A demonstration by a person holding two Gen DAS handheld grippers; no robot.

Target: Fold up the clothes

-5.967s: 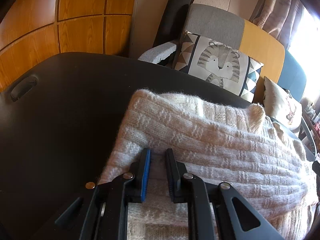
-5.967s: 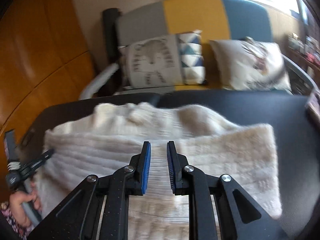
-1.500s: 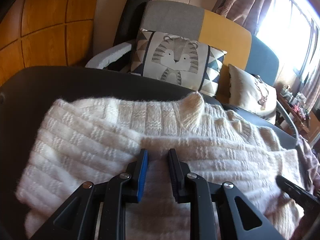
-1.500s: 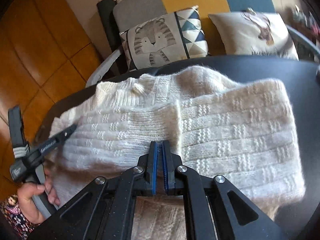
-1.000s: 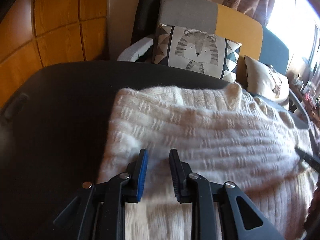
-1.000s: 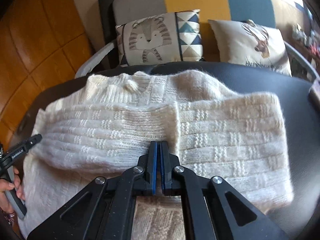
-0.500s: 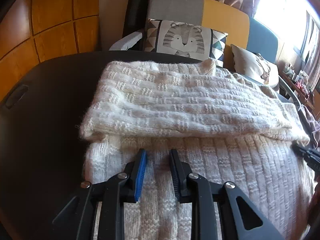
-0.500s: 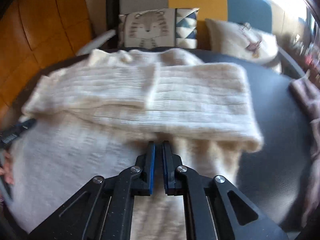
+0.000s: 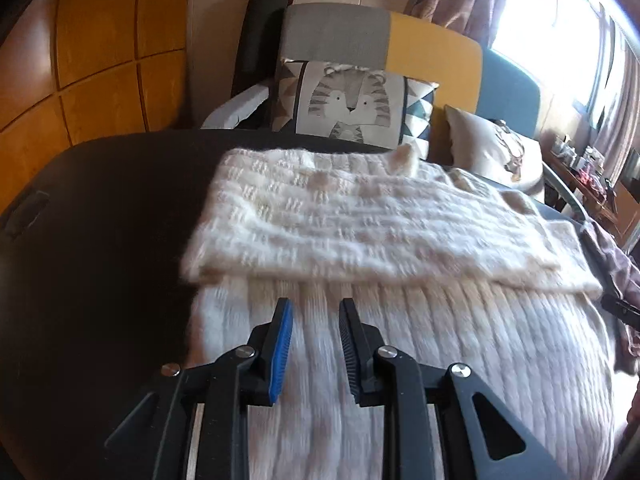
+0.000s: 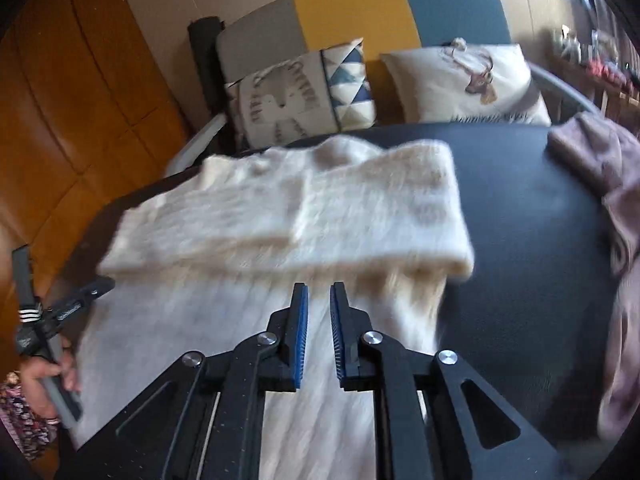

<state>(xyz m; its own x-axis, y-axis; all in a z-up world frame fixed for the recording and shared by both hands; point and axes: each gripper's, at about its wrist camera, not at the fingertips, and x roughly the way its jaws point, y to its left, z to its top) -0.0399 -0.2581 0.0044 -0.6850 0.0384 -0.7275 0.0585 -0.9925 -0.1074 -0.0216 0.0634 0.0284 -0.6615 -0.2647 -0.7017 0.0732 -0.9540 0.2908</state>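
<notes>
A cream knitted sweater (image 9: 360,232) lies on the black table (image 9: 100,240), its sleeves folded across the upper body as a thick band. My left gripper (image 9: 316,308) hovers open above the ribbed lower body near its left side, nothing between its pads. In the right wrist view the same sweater (image 10: 300,216) is blurred by motion. My right gripper (image 10: 318,292) is over the lower body near the right edge; its jaws are opening, with a narrow gap and no cloth between them. The left gripper (image 10: 100,286) and the hand holding it show at far left.
A mauve garment (image 10: 600,168) is heaped on the table's right side. Behind the table stands a grey, yellow and blue sofa (image 9: 400,48) with a tiger cushion (image 9: 352,100) and a deer cushion (image 10: 464,80). Wooden panels (image 9: 100,60) line the left wall.
Both grippers have drawn back from the folded sleeve band toward the sweater's lower body. The right gripper, shut a second ago, now shows a gap between its pads.
</notes>
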